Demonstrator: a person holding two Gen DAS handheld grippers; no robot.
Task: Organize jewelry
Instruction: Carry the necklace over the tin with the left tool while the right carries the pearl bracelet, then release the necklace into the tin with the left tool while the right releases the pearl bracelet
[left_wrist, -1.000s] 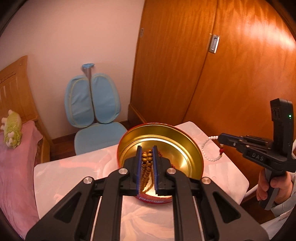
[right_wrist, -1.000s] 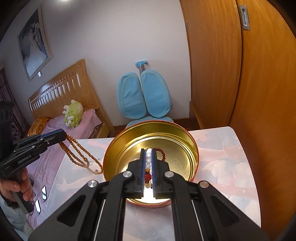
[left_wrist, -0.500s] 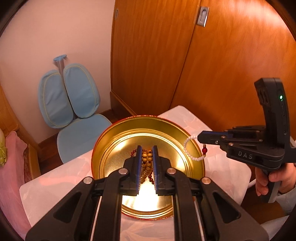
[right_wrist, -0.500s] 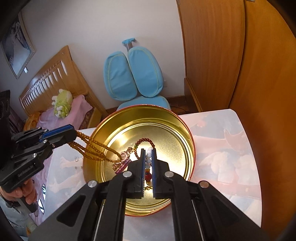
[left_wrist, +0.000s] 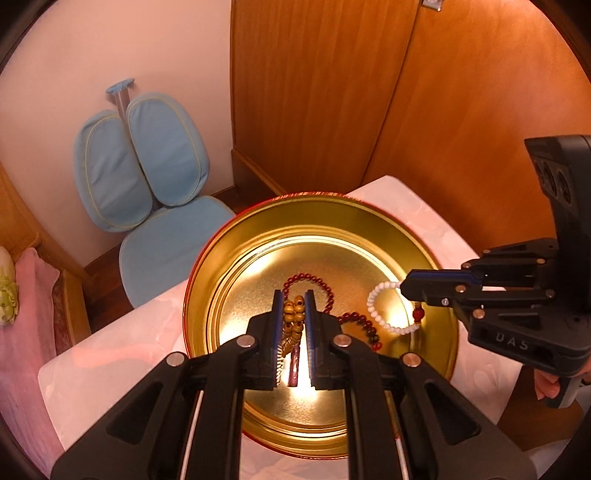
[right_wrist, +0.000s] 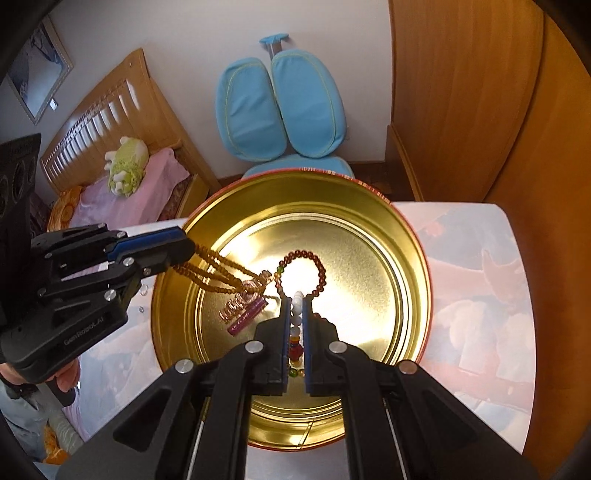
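- The left gripper (left_wrist: 293, 301), marked "GenRobot.AI", pinched the brown bead necklace (right_wrist: 218, 271) over the gold tin (left_wrist: 436, 258).
- The right gripper (right_wrist: 295, 301), lettered "DAS", pinched the white bead bracelet (left_wrist: 380, 306) above the tin.
- A dark red bead bracelet (right_wrist: 319, 271) lay inside.

A bracelet (right_wrist: 303, 271) lies in the tin (right_wrist: 413, 236) on the table (right_wrist: 487, 295), with the chair (right_wrist: 284, 114) behind it.
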